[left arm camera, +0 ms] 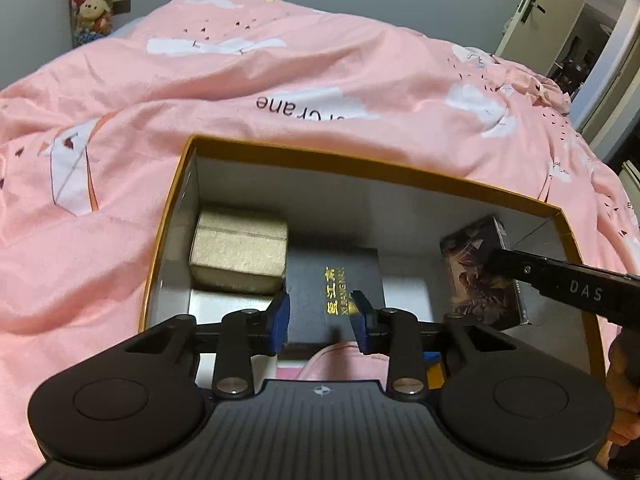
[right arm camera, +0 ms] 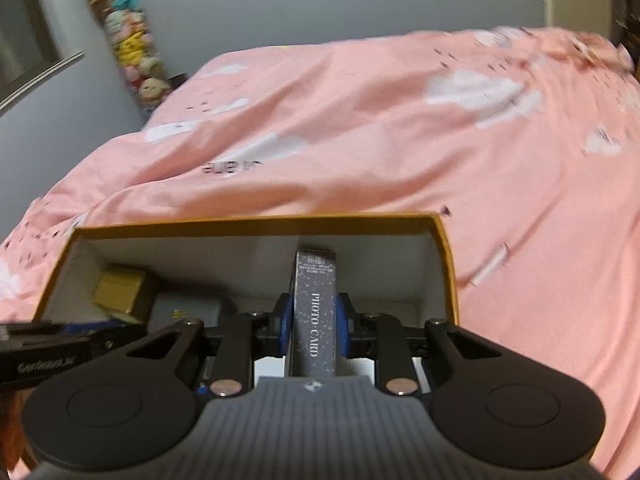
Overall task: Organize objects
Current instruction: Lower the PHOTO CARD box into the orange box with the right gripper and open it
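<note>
I operate 2 grippers over an open cardboard box with a gold rim, which sits on a bed covered by a pink duvet.

Left wrist view: the left gripper hangs over the near part of the box, jaws narrow and gripping nothing. Between and beyond its blue pads lies a black case with gold lettering, flat on the box floor. A beige box sits just left of the black case, in the far left corner, touching it. At the right wall of the box, a dark card pack with printed artwork stands on edge, with the right gripper's black finger crossing in front of it. Only this view shows the artwork face.

Right wrist view: the right gripper clamps the card pack by its 2 broad faces, inside the right part of the box. Only this view shows the grip and the narrow edge, which reads "PHOTO CARD". The beige box appears at far left. The frame is slightly blurred.
</note>
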Available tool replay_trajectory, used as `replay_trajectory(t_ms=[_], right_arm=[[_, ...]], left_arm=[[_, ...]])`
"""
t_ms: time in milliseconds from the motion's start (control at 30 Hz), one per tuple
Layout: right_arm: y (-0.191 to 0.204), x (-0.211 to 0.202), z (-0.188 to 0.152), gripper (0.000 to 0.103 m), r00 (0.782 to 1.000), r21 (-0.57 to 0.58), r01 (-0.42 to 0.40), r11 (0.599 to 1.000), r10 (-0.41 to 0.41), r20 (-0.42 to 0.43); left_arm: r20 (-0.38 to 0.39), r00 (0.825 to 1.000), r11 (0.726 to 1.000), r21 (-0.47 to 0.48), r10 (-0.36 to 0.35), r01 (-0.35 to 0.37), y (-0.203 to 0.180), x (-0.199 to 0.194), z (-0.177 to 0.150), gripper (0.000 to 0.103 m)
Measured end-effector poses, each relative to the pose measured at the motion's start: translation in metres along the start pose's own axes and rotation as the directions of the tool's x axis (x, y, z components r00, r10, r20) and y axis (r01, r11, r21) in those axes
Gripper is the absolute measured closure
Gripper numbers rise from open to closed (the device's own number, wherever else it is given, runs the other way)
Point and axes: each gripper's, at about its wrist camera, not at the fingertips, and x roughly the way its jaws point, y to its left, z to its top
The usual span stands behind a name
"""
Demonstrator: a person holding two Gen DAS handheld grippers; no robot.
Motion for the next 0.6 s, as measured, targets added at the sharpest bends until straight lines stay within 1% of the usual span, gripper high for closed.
replay_trajectory(t_ms=[167,233,333,400,467,533,600], right_arm=[[-0.005,0.012,0.003,0.079,0.996,0.124,-0.076,0.989,0.080,-0.029],[-0.001,0.018,0.001,0.079,0.996,0.124,-0.080,0.989,0.085,-0.036],[-0.002,0.024,-0.001,0.079,0.993,0.134,-0.105,0.985,0.112,-0.045],[-0.005,0.025,-0.001,0.079,0.992,0.144,-0.101,0.984,0.110,-0.057],[-0.005,0.022,-0.001,0.079,0.993,0.138,-0.092,0.986,0.101,-0.057],[-0.001,0.014,0.000,0.079,0.996,0.105,-0.076,0.992,0.080,-0.034],[0.002,0.007,0.000,0.079,0.998,0.074,-0.055,0.996,0.056,-0.015]], left_arm=[[0.018,0.999,0.999,-0.004,-0.045,0.045,-0.005,-0.006,-0.006,0.066],[0.013,0.998,0.999,0.000,-0.054,0.054,-0.008,-0.006,-0.007,0.066],[0.010,0.998,0.998,0.008,-0.061,0.061,-0.011,-0.005,-0.009,0.066],[0.009,0.997,0.996,0.026,-0.081,0.081,-0.016,-0.003,-0.009,0.067],[0.001,0.995,0.993,0.064,-0.099,0.099,-0.024,-0.001,-0.007,0.071],[-0.014,0.993,0.988,0.103,-0.117,0.118,-0.035,0.003,-0.004,0.077],[-0.046,0.989,0.982,0.119,-0.143,0.147,-0.043,0.009,-0.001,0.086]])
